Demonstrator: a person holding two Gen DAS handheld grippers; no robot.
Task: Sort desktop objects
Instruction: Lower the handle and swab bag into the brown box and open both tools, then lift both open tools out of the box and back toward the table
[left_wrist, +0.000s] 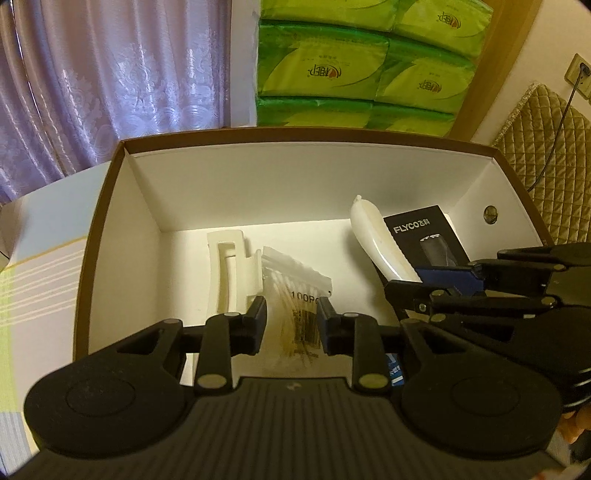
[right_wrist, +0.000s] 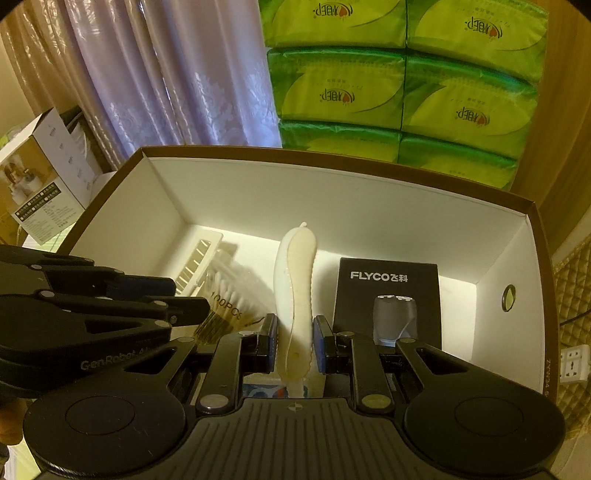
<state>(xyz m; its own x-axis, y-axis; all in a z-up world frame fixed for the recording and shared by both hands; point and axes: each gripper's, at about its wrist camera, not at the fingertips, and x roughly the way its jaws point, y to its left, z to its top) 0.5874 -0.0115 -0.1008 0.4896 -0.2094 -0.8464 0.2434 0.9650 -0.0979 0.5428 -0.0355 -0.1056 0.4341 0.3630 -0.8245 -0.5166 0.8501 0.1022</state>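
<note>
Lilac curtains (right_wrist: 155, 74) and green tissue packs (right_wrist: 399, 92) behind an open box (right_wrist: 332, 206).
Right tongs (right_wrist: 294, 341) clamp the white brush (right_wrist: 295, 280) inside it; left tongs (left_wrist: 291, 321), parted, straddle the cotton-swab bag (left_wrist: 295, 291).

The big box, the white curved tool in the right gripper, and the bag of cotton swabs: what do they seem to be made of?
Big box: probably cardboard, matte white inside, with thin brown edges. White curved tool: looks like smooth, slightly glossy plastic, cream along its ridged edge. Bag of cotton swabs: thin clear plastic film; the swabs show through it.
</note>
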